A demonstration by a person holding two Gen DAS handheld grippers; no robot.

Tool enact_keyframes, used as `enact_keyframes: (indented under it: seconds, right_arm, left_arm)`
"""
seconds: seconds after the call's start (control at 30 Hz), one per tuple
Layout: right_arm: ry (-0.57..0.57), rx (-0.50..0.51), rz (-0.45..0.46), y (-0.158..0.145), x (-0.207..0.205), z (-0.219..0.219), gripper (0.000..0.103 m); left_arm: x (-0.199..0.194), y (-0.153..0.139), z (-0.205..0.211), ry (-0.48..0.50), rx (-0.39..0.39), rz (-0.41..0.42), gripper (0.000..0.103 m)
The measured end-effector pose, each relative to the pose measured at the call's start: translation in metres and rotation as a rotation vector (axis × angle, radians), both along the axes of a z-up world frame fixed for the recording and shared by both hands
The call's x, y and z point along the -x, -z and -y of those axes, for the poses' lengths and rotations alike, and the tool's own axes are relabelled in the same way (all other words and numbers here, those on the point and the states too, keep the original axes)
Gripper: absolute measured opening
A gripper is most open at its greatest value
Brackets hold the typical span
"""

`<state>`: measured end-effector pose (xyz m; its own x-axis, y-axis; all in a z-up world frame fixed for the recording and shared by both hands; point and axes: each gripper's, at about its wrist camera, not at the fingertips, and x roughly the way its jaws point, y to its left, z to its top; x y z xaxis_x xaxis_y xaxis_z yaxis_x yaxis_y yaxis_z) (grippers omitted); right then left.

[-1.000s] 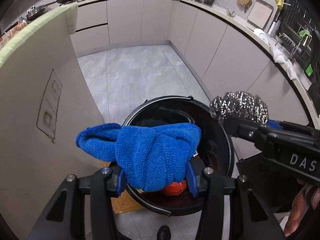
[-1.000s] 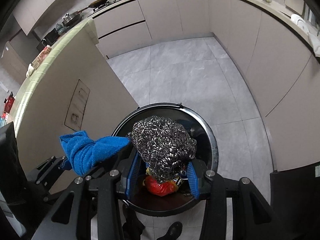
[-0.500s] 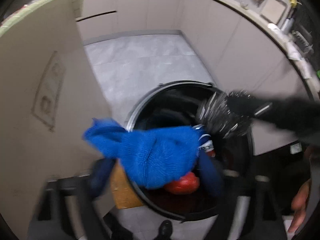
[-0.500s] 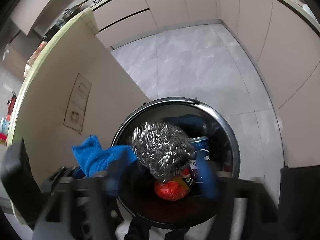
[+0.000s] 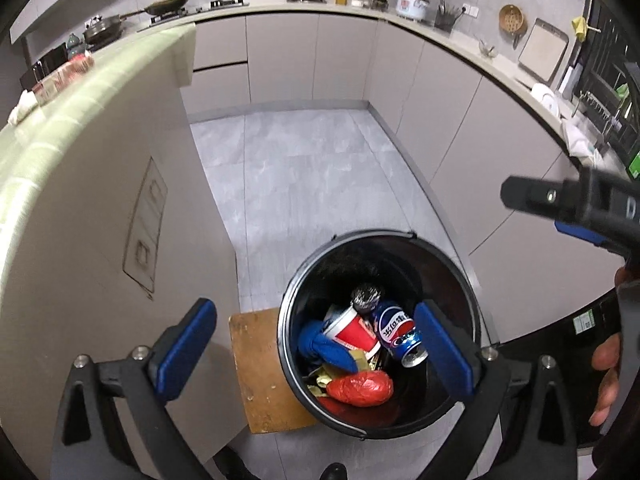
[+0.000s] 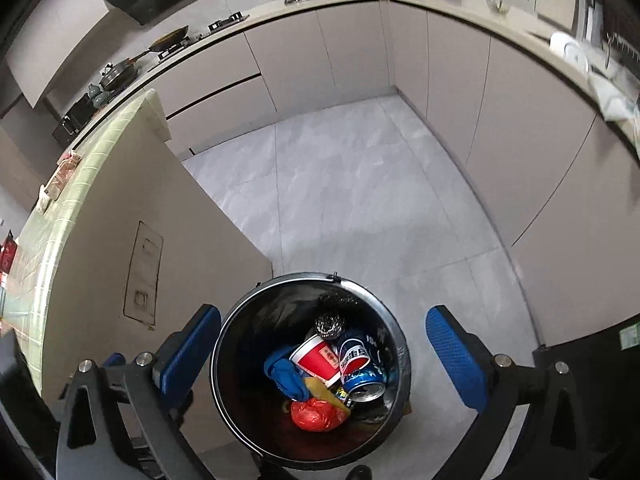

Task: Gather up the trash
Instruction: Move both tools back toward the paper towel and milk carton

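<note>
Both the blue cloth (image 5: 326,344) and steel scourer (image 5: 366,297) have dropped into the black bin (image 5: 472,304), lying at nine and twelve o'clock among its rubbish, while left gripper (image 5: 316,354) and right gripper (image 6: 322,356) fingers gape empty, freeing both for more trash.

A round black trash bin (image 5: 460,264) with a metal rim stands upright on the grey floor, its mouth open. Inside, a crumpled blue cloth (image 5: 326,344) lies at the left, touching a red paper cup (image 5: 352,330) that lies on its side. A steel wool scrubber (image 5: 366,296) rests toward the far wall, just behind the cup. A blue soda can (image 5: 398,334) lies tilted beside the cup, its open end facing the near side. A red plastic bag (image 5: 360,388) sits nearest, over yellow wrapper scraps (image 5: 324,378).
</note>
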<state>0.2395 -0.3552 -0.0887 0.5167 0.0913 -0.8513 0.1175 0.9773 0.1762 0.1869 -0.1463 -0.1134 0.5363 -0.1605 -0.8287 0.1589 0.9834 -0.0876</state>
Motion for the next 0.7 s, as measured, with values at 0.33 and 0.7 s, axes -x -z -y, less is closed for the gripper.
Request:
enact_keyframes:
  seconds: [0.33, 0.7]
  right_arm:
    - [0.027, 0.089, 0.069, -0.032, 0.020, -0.007, 0.103]
    - [-0.101, 0.050, 0.186, -0.083, 0.006, -0.095, 0.103]
  left_arm:
    - [0.013, -0.047, -0.023, -0.027, 0.044, 0.062, 0.100]
    - [0.025, -0.099, -0.128, -0.192, 0.067, 0.192, 0.100]
